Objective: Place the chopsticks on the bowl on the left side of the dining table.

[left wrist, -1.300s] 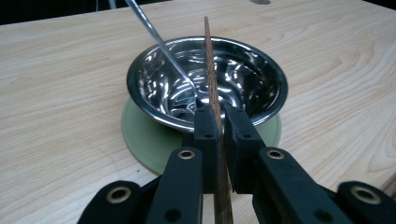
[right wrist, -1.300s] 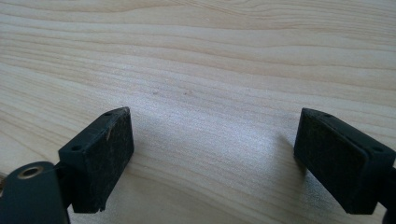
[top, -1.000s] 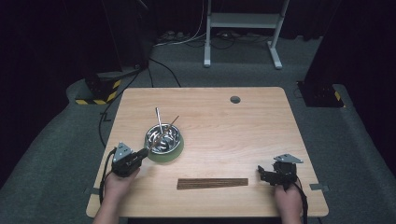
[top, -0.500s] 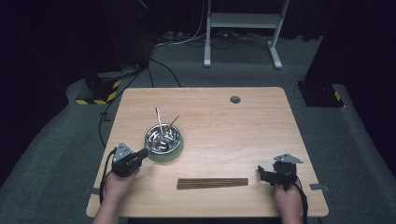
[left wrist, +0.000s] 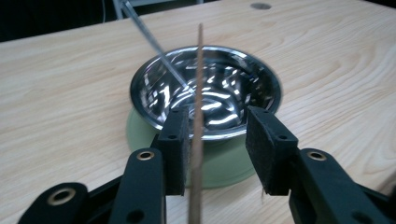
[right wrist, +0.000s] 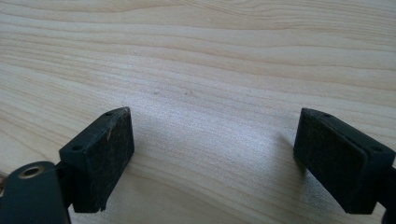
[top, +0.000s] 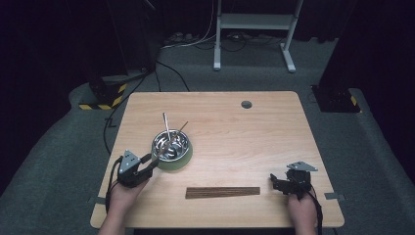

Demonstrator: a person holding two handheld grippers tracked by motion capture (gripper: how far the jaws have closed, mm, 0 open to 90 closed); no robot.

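A steel bowl (top: 172, 145) sits on a green mat (top: 183, 160) left of the table's middle. A thin metal rod (top: 166, 125) and a wooden stick (top: 182, 128) lean out of it. My left gripper (top: 150, 160) is at the bowl's near left side and open. In the left gripper view the wooden stick (left wrist: 198, 93) runs between the jaws, close against the left pad (left wrist: 177, 140) and unclamped, with the bowl (left wrist: 275, 88) just beyond. A flat bundle of dark brown sticks (top: 222, 192) lies near the front edge. My right gripper (top: 275, 182) rests open to its right, over bare wood (right wrist: 215, 93).
The wooden table (top: 274, 137) has a round grey grommet (top: 246, 104) near its far edge. Grey carpet surrounds it, with a white stand (top: 254, 22) and cables beyond. A person's hands hold both grippers at the front edge.
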